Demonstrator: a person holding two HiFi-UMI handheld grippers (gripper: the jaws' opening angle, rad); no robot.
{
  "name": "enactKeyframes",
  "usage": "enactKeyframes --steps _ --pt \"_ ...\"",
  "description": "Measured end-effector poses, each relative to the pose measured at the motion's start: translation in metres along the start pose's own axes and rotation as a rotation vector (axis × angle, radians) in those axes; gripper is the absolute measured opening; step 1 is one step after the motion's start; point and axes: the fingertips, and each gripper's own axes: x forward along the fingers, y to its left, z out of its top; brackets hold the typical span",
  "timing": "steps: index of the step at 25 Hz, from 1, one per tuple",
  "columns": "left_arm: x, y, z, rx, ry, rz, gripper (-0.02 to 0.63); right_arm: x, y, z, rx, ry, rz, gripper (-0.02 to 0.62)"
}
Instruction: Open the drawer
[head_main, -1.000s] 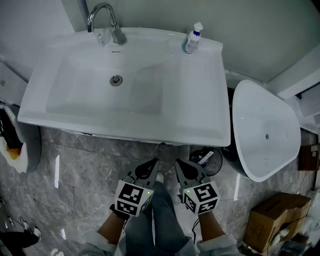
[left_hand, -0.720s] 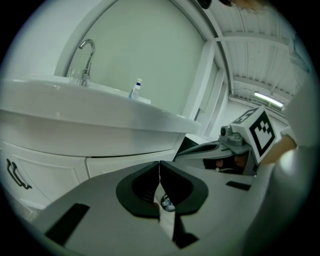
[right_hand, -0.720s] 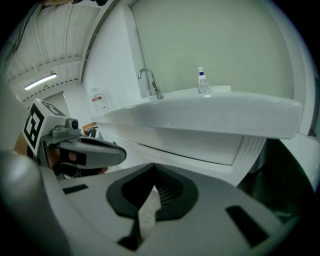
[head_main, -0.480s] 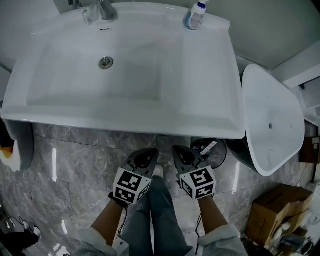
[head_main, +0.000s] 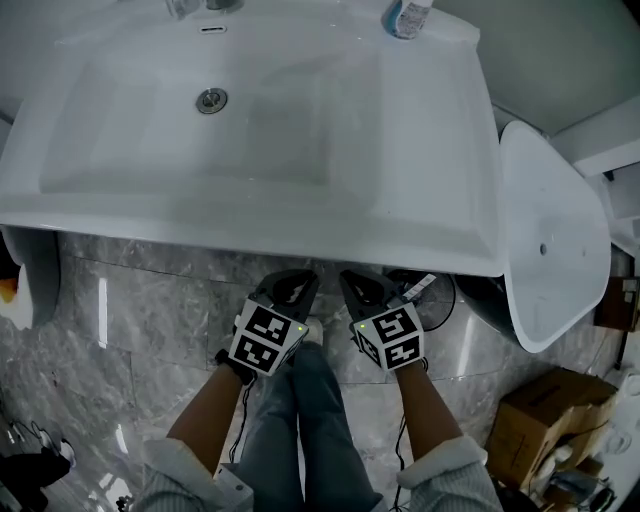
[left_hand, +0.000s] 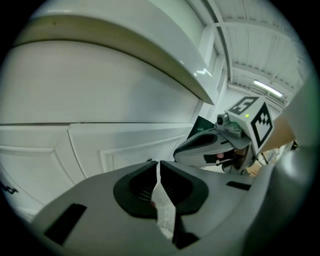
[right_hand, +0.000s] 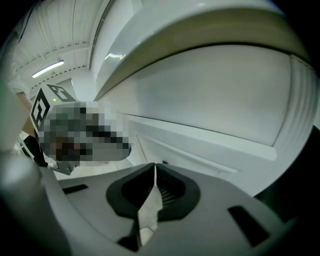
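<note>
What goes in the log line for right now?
left gripper: shut, empty | right gripper: shut, empty | drawer front: not yet touched

The sink (head_main: 430, 190) looks like glossy white ceramic, its drain (head_main: 211, 100) shiny metal. The floor (head_main: 140, 320) is polished grey marble, almost mirror-bright. The drawer front (left_hand: 130, 140) is smooth white lacquer. The box (head_main: 545, 425) is matt brown cardboard.

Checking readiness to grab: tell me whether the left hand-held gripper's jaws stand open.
No, the left hand-held gripper has its jaws together at the tips, with nothing between them.
</note>
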Motion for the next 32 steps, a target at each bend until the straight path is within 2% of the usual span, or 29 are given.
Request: enactKeyframes --steps 8,10,17,22,30,32 --pt "0.021 0.020 -0.017 -0.031 0.055 0.040 0.023 0.020 -0.010 -0.010 -0.025 0.054 0.011 0.025" --pt "0.027 0.019 -0.020 -0.027 0.072 0.020 0.079 0.024 -0.010 -0.014 -0.030 0.067 0.016 0.032" --pt "0.044 0.015 -0.020 0.058 0.106 -0.017 0.126 0.035 -0.010 -0.015 -0.142 0.085 0.003 0.077" --pt "0.056 0.017 -0.025 0.099 0.133 -0.009 0.138 0.042 -0.011 -0.017 -0.166 0.103 0.002 0.077" --pt "0.065 0.020 -0.023 0.201 0.149 -0.028 0.136 0.052 -0.009 -0.023 -0.384 0.179 -0.002 0.077" --pt "0.068 0.018 -0.021 0.216 0.142 -0.025 0.110 0.055 -0.006 -0.026 -0.441 0.194 -0.008 0.077"
